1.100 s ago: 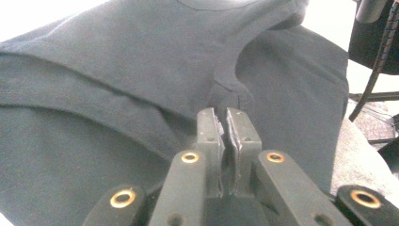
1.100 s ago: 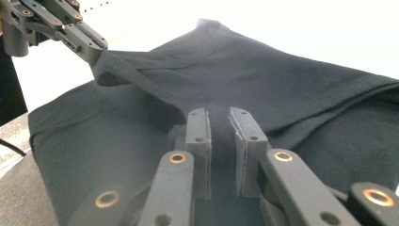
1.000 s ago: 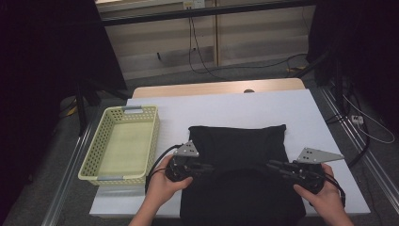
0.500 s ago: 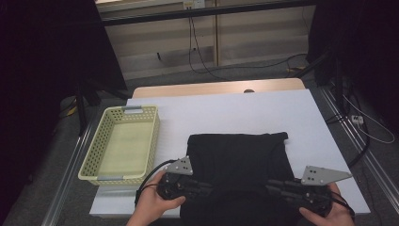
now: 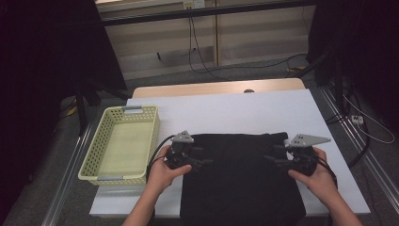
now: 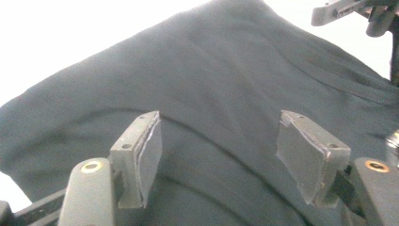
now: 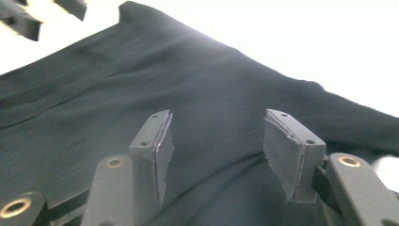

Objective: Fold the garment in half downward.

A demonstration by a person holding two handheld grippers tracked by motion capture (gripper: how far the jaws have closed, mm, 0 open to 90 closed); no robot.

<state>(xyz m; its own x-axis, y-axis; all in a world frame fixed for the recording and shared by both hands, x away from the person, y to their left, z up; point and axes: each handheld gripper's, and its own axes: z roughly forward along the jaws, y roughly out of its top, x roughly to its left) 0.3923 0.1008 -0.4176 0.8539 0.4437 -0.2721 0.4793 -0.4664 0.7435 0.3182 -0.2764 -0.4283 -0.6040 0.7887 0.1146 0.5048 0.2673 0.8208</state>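
Note:
A black garment (image 5: 240, 174) lies flat on the white table (image 5: 226, 113), its near end hanging over the front edge. My left gripper (image 5: 204, 162) is at the garment's left edge, my right gripper (image 5: 270, 159) at its right edge, and both point inward. The jaws of both have just been opening. In the left gripper view, the left gripper (image 6: 219, 122) stands open just above the black fabric (image 6: 211, 70), gripping nothing. The right gripper (image 7: 219, 120) is likewise open over the cloth (image 7: 141, 80), with the pads apart and free of it.
An empty pale yellow mesh basket (image 5: 122, 143) stands at the table's left side. A wooden board (image 5: 216, 88) borders the far edge. Cables run across the floor behind and to the right. Bare white tabletop stretches beyond the garment.
Both hands first drew back toward the person, dragging the garment slightly nearer, then moved forward again. Both grippers went from shut on the cloth's edges to open.

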